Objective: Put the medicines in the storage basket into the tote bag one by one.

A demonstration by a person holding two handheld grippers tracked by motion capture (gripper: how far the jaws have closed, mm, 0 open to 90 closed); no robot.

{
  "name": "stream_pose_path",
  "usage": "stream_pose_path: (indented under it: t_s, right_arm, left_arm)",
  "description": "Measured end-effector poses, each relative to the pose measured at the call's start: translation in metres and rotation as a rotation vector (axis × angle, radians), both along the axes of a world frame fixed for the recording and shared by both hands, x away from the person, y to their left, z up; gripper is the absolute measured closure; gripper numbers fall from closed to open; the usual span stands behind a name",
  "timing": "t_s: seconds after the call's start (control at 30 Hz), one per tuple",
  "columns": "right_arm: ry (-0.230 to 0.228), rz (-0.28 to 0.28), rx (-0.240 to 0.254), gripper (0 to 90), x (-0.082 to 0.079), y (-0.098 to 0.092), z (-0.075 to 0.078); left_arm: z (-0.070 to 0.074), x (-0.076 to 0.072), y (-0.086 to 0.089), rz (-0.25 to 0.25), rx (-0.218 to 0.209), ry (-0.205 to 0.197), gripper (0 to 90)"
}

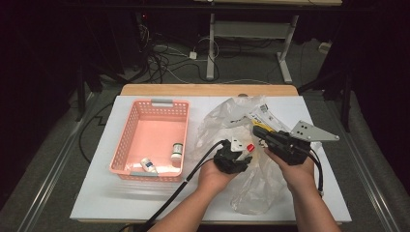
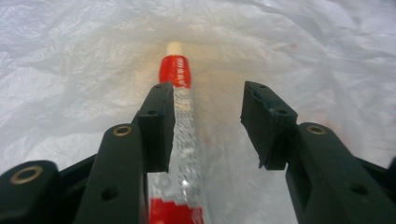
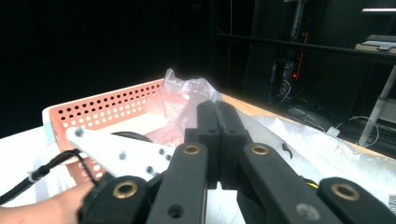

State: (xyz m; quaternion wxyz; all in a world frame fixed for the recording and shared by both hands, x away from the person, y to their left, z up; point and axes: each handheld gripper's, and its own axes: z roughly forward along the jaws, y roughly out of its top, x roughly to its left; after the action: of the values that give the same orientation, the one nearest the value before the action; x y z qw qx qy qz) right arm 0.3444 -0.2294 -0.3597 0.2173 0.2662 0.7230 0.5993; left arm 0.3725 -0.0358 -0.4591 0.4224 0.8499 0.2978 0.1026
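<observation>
A clear plastic bag [image 1: 227, 118] lies crumpled on the white table, right of centre. My left gripper [image 1: 244, 150] reaches into it. In the left gripper view its jaws [image 2: 208, 88] stand open inside the bag [image 2: 70, 70]. A slim tube [image 2: 176, 70] with red bands and a cream cap lies between them, against the left pad and apart from the right one. Its red end [image 1: 250, 147] shows in the high view. My right gripper [image 1: 258, 130] sits at the bag's upper right, its jaws [image 3: 217, 105] shut together. Bag film [image 3: 184, 93] rises just past the tips; whether it is pinched is hidden.
A pink perforated basket [image 1: 126, 135] stands at the table's left, holding two small white bottles [image 1: 177, 151] [image 1: 148, 165]. Its wall [image 3: 102, 105] shows in the right gripper view beyond the left gripper's pale plate [image 3: 116, 156]. Bare table [image 1: 121, 198] lies in front.
</observation>
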Motion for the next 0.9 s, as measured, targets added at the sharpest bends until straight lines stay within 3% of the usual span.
stream_pose_path:
  t_s: [0.4, 0.53, 0.7, 0.8, 0.9]
  right_arm:
    - [-0.004, 0.010, -0.010, 90.0, 0.000, 0.001, 0.000]
    - [-0.004, 0.010, -0.011, 90.0, 0.000, 0.001, 0.000]
    - [-0.002, 0.010, -0.011, 90.0, -0.001, 0.001, 0.000]
    - [-0.002, 0.009, -0.013, 90.0, -0.001, 0.001, 0.000]
    - [-0.001, 0.006, -0.013, 90.0, -0.001, 0.001, 0.000]
  left_arm:
    - [0.007, -0.027, 0.023, -0.031, -0.044, -0.013, 40.6]
    - [0.010, -0.038, 0.028, -0.037, -0.038, -0.037, 36.0]
    - [0.012, -0.046, 0.038, -0.046, -0.059, -0.036, 33.1]
    - [0.014, -0.050, 0.045, -0.044, -0.081, -0.015, 28.9]
    - [0.018, -0.056, 0.050, -0.049, -0.079, -0.026, 25.2]
